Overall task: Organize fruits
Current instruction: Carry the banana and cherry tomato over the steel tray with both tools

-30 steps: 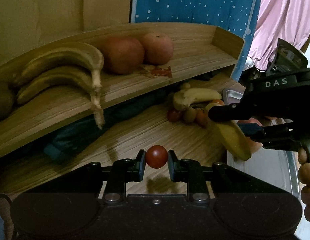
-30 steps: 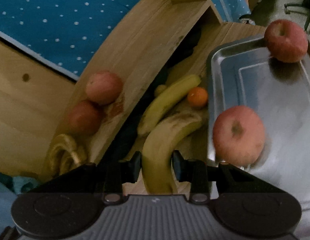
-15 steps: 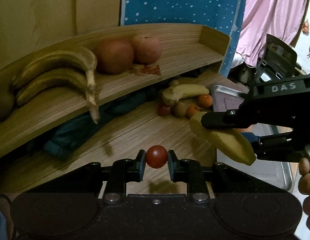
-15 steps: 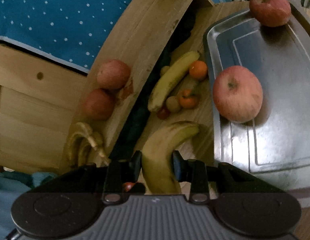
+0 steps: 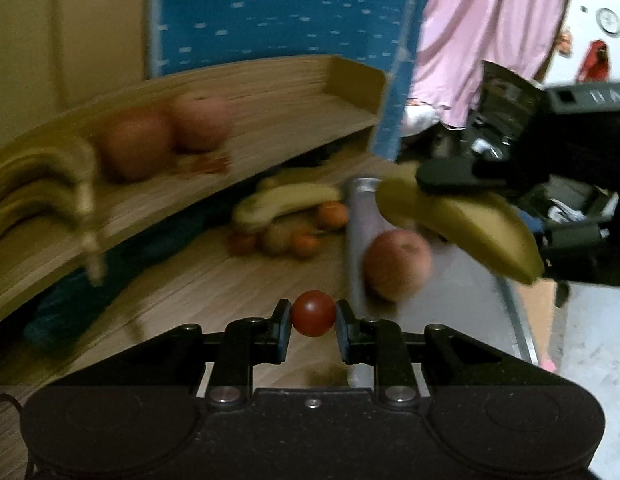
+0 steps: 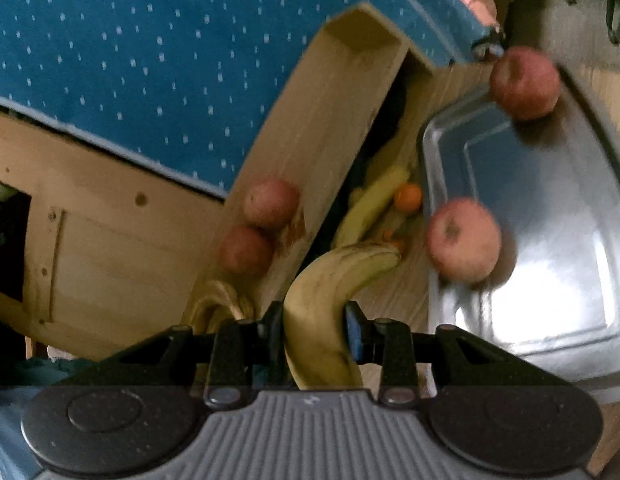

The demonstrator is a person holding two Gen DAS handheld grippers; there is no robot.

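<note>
a small tomato (image 5: 313, 313) is pinched between the pads of the left gripper (image 5: 312, 316), and a banana (image 6: 326, 312) is clamped near its stem end by the right gripper (image 6: 314, 330); both are carried in the air beside the tray (image 6: 558, 216).

the tomato is held only across its round sides, so it could be squeezed out or burst if the grip is tightened or the hand is jolted. the banana is gripped far from its middle, with most of its length hanging past the pads; it could be swung or slid loose by a quick turn. its free tip is seen close above the apple (image 5: 397, 265) at the near edge of the tray, and that apple could be knocked off onto the table (image 5: 213, 280) if the banana is lowered there. the two grippers are close together over the tray edge, so a clash between them is possible.

compared with a second ago, the banana is no longer on the table beside the tray but is lifted above it, and the apple behind it is now uncovered in the left view. the tray is brought nearer to the left gripper, and the shelf (image 5: 277, 120) is seen further off.
</note>
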